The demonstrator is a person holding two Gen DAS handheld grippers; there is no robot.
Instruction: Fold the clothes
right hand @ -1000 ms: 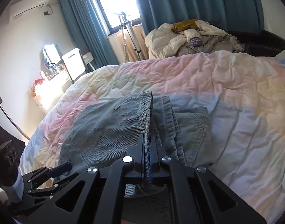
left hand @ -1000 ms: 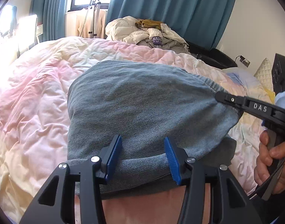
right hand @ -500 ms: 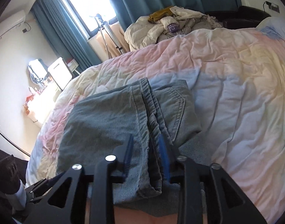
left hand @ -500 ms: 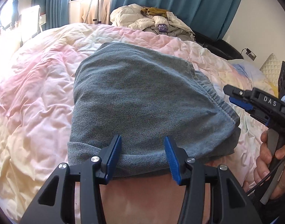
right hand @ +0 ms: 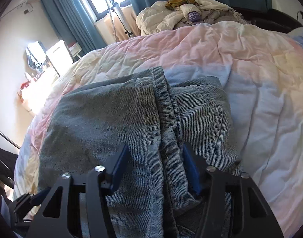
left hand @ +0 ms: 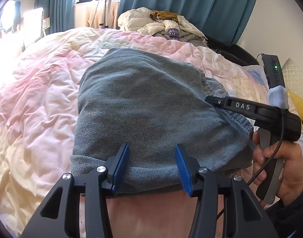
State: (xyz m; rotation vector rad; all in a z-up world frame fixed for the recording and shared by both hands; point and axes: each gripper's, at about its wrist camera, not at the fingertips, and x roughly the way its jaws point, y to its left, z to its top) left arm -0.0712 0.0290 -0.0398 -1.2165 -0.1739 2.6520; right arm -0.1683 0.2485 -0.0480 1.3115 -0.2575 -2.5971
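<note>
Folded blue-grey denim jeans [left hand: 147,107] lie on the pastel duvet [left hand: 36,107]. The left gripper [left hand: 151,166] is open, its blue pads straddling the near folded edge without gripping. In the right wrist view the jeans [right hand: 103,130] show the elastic waistband [right hand: 165,107] and a back pocket [right hand: 203,109]. The right gripper [right hand: 155,168] is open over the waistband end, which runs between its pads. The right gripper also shows in the left wrist view [left hand: 213,99], held by a hand [left hand: 278,158] at the jeans' right edge.
A heap of cream and grey clothes [left hand: 167,27] lies at the far end of the bed, also seen in the right wrist view [right hand: 189,13]. Teal curtains [left hand: 191,6] and a window are behind. A pillow [left hand: 292,77] is at right. A lit dresser [right hand: 42,71] stands left.
The right gripper was shut on the waistband one second ago; it has opened and let go, and the jeans now lie flat. The left gripper stayed open at the near edge.
</note>
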